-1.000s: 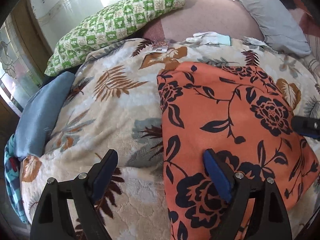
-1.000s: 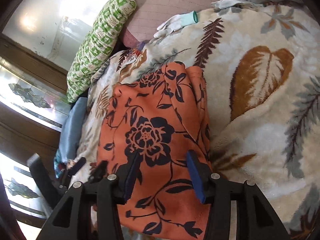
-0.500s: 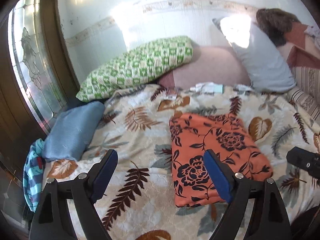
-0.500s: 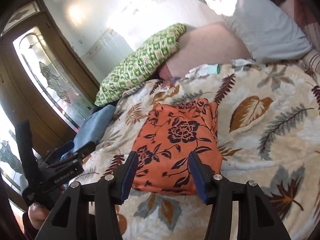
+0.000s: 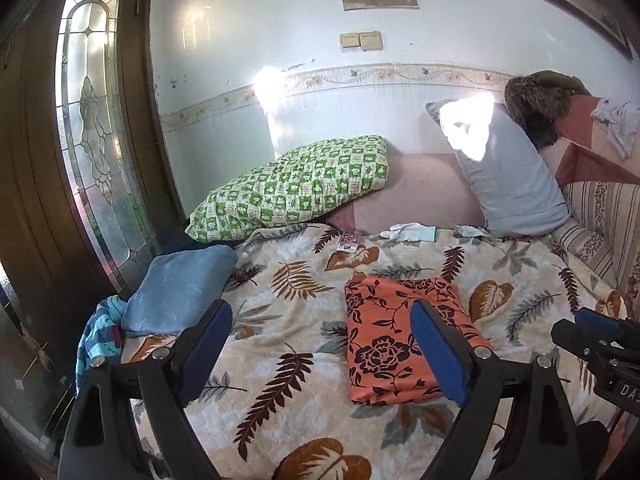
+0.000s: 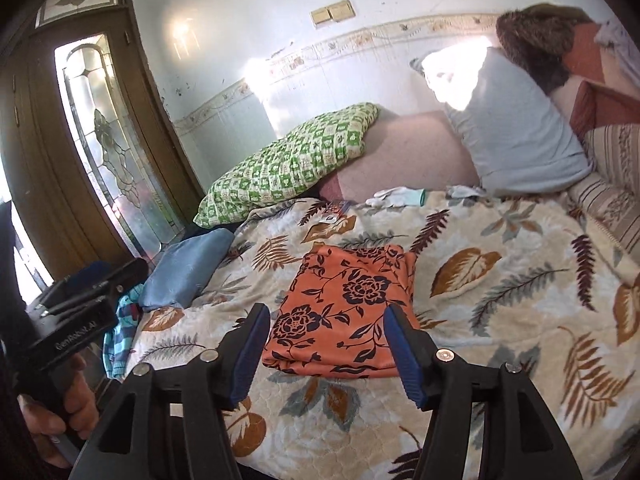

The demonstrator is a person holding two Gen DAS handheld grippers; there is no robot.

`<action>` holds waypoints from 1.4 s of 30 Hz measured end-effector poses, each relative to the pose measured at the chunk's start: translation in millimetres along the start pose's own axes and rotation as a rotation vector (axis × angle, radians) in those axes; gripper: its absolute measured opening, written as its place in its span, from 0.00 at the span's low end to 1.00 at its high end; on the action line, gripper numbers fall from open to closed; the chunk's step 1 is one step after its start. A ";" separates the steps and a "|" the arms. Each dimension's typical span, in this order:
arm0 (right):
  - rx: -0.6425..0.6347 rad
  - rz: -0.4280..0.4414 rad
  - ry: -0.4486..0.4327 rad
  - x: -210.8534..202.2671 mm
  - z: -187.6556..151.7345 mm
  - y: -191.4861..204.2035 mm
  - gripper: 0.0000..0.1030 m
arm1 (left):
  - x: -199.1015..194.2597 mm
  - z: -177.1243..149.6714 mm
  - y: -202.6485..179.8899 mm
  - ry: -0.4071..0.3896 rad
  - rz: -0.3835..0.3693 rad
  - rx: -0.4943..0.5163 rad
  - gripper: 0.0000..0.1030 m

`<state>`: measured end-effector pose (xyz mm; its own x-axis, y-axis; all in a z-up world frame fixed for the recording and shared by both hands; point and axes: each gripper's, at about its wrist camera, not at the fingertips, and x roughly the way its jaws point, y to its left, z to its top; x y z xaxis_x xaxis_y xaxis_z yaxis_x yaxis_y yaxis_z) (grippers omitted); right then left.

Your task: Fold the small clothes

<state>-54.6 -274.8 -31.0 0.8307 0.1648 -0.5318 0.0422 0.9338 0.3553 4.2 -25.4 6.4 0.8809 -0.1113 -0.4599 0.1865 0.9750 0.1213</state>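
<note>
The orange floral garment (image 5: 394, 332) lies folded into a flat rectangle on the leaf-patterned blanket (image 5: 288, 288) that covers the bed. The left gripper (image 5: 320, 344) hangs above the blanket's near edge, its fingers spreading apart with nothing between them. The right gripper (image 6: 324, 350) hangs near the garment's front edge, its fingers also spreading and clear of the cloth. Left of the garment lies a folded blue cloth (image 5: 180, 292); beyond the garment, a green checked pillow (image 5: 296, 188) and a grey pillow (image 5: 508, 176) lean by the wall.
</note>
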 end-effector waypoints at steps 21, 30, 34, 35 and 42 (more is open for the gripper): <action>-0.101 -0.117 -0.089 -58.7 -14.6 51.6 0.68 | -64.7 -6.4 34.1 -0.049 0.041 -0.054 1.00; -0.097 -0.110 -0.085 -60.6 -17.2 65.1 0.68 | -71.0 -9.3 35.1 -0.050 0.038 -0.045 1.00; -0.093 -0.103 -0.071 -55.8 -19.9 65.3 0.68 | -72.1 -8.9 32.0 -0.047 0.036 -0.040 1.00; -0.092 -0.102 -0.069 -54.9 -20.0 64.9 0.68 | -70.9 -8.3 31.7 -0.045 0.033 -0.039 1.00; -0.088 -0.092 -0.056 -49.7 -21.4 61.6 0.68 | -64.8 -6.5 27.4 -0.034 0.025 -0.025 1.00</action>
<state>-105.2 -218.7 0.9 0.8553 0.0616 -0.5145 0.0727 0.9688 0.2369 -50.6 9.8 33.8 0.8996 -0.0933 -0.4265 0.1542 0.9819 0.1104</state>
